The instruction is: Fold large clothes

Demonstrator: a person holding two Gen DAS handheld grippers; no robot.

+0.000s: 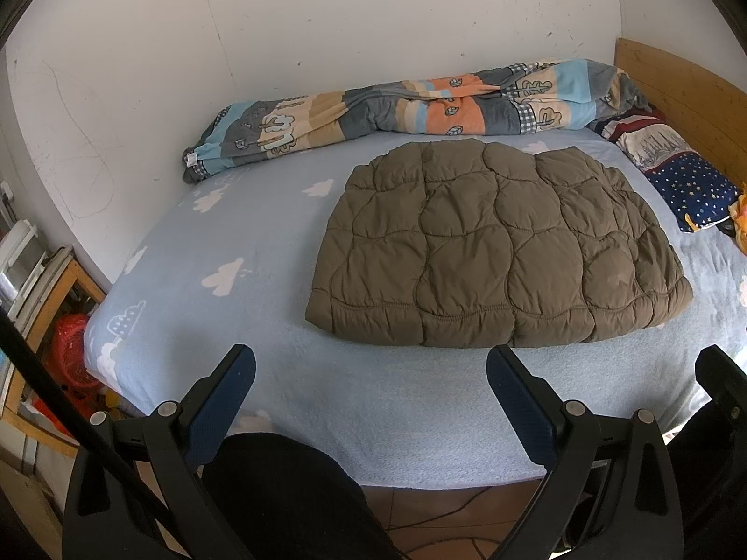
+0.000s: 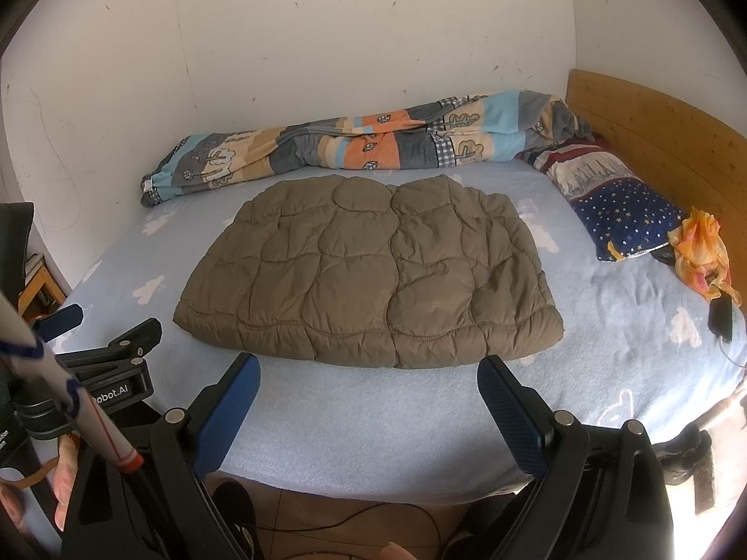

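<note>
A brown quilted puffer garment (image 1: 499, 242) lies folded into a flat, roughly rectangular bundle on the light-blue cloud-print bed sheet (image 1: 243, 308). It also shows in the right wrist view (image 2: 373, 275). My left gripper (image 1: 371, 364) is open and empty, held back over the near edge of the bed, short of the garment's near hem. My right gripper (image 2: 369, 373) is open and empty too, just short of the same hem. The left gripper also shows at the left of the right wrist view (image 2: 100, 326).
A rolled patchwork blanket (image 1: 397, 107) lies along the far wall. A star-print pillow (image 2: 616, 205), an orange cloth (image 2: 700, 252) and a dark phone (image 2: 721, 315) lie at the right by the wooden headboard (image 2: 653, 140). A wooden shelf (image 1: 51, 298) stands left of the bed.
</note>
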